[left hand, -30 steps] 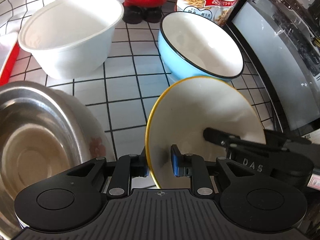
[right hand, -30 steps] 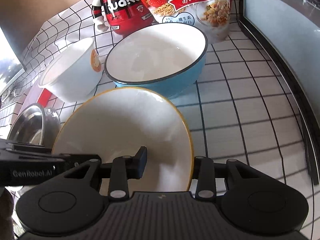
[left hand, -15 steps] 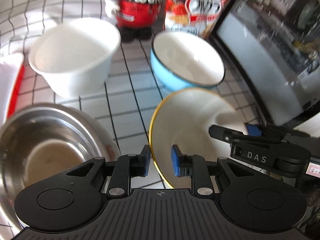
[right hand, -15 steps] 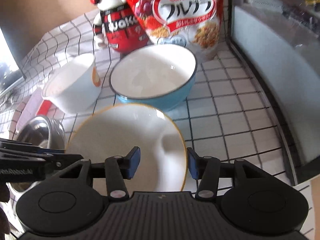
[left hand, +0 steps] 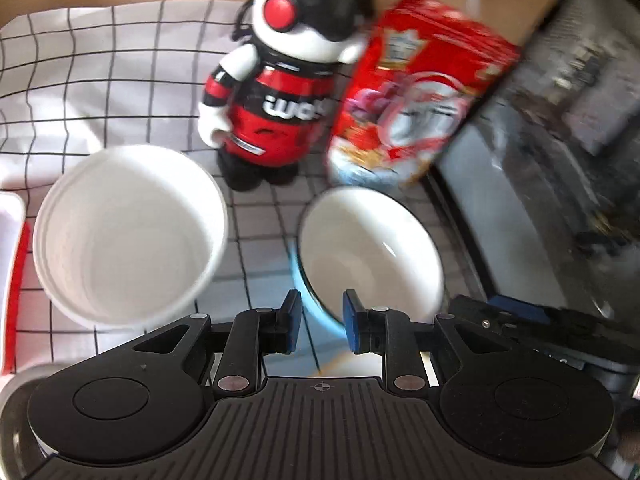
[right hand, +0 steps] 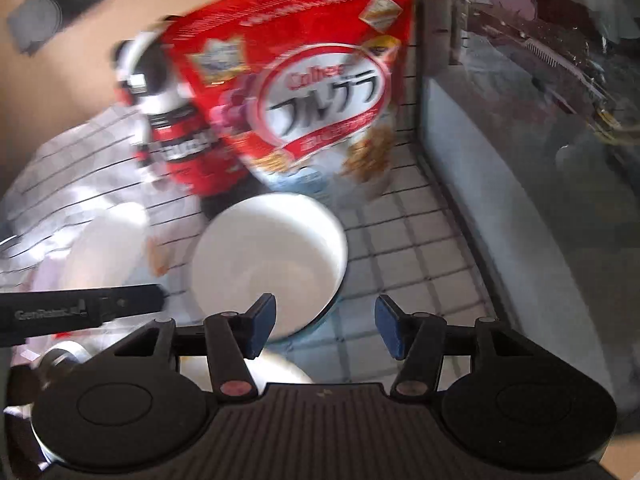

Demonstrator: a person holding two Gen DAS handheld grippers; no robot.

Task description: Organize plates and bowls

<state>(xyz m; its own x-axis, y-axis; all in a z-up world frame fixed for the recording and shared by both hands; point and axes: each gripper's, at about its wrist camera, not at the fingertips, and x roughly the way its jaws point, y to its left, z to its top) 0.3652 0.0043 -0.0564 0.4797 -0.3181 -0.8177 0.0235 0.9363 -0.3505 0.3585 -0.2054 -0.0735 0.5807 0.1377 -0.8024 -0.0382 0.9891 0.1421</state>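
Blue bowl (left hand: 368, 256) w/ white inside sits on the checked cloth (left hand: 100, 80), just ahead of both grippers. White bowl (left hand: 128, 232) at its 9 o'clock, apart. Toy figure (left hand: 280, 92) at 11, cereal bag (right hand: 312, 92) at 12, just behind. Left gripper (left hand: 319, 327): jaws slightly apart, nothing clamped. Right gripper (right hand: 325, 328): jaws opening, nothing gripped.

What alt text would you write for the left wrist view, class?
The left gripper, jaws apart and empty, hovers over a gridded cloth with a white bowl beside a blue bowl. Behind stand a red toy figure and a cereal bag.
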